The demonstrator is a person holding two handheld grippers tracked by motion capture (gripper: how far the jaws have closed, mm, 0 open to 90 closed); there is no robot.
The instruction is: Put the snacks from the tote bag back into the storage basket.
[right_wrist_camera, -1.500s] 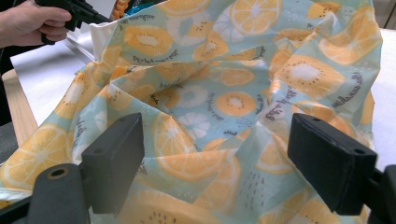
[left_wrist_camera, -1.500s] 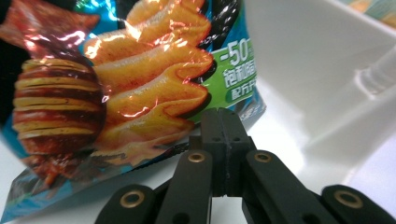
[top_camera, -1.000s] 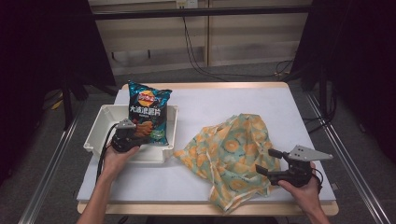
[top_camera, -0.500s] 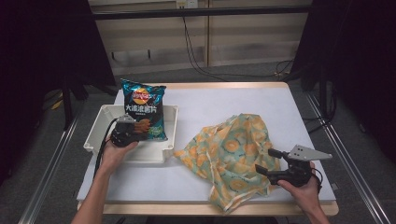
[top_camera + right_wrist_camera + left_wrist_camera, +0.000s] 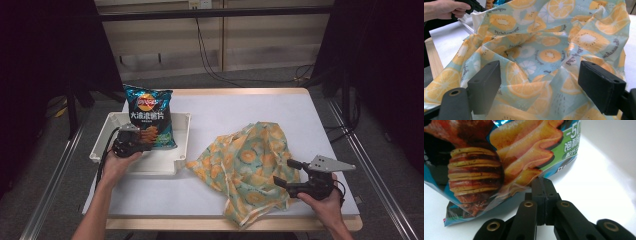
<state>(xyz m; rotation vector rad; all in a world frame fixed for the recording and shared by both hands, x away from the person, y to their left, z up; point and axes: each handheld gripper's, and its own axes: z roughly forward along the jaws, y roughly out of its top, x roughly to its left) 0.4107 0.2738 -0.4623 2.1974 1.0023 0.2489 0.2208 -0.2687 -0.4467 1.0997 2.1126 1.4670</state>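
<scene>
Meanwhile left gripper (image 5: 545,185) pinches chip bag's (image 5: 148,116) lower edge; right gripper (image 5: 541,87) gapes over cloth (image 5: 250,167).

White-topped table (image 5: 235,107), wooden edge; grey floor (image 5: 240,80); pale panelled wall (image 5: 165,45); dark curtains (image 5: 45,65) flanking.

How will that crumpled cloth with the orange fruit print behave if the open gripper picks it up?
The crumpled fruit-print cloth lies in soft folds, so it is probably floppy and light. It would likely drape and sag from the right gripper, trailing across the white table.
</scene>
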